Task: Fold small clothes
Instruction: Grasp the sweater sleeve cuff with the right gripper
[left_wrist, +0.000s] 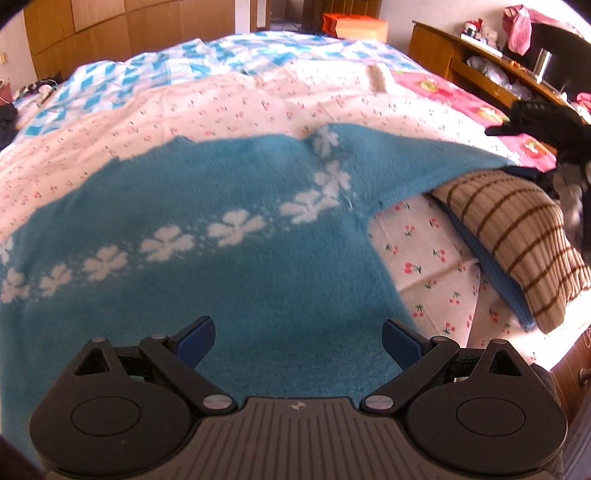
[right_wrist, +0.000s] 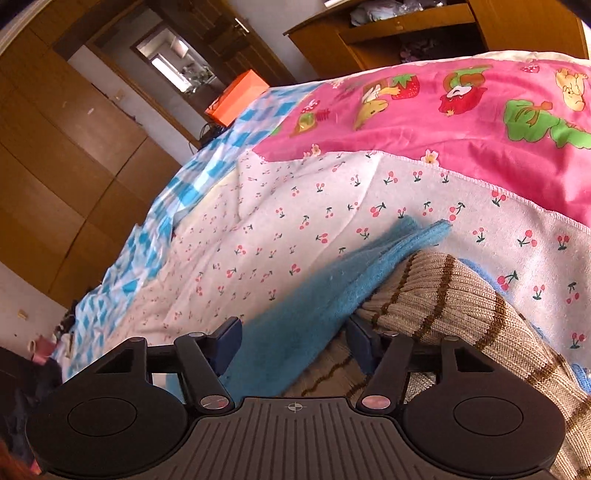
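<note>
Blue sweater (left_wrist: 221, 206) under spread left gripper (left_wrist: 298, 341), right gripper (right_wrist: 293, 345) spread around its edge, striped knit (right_wrist: 443, 295) beside.

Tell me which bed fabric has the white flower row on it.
The blue fleece garment, spread flat under the left claw. The striped tan sweater beside it has brown lines, no flowers.

A home bedroom: a bed (left_wrist: 258, 96) under patchwork sheets, wooden wardrobes (right_wrist: 55, 155), a cluttered headboard shelf (left_wrist: 480, 55).
</note>
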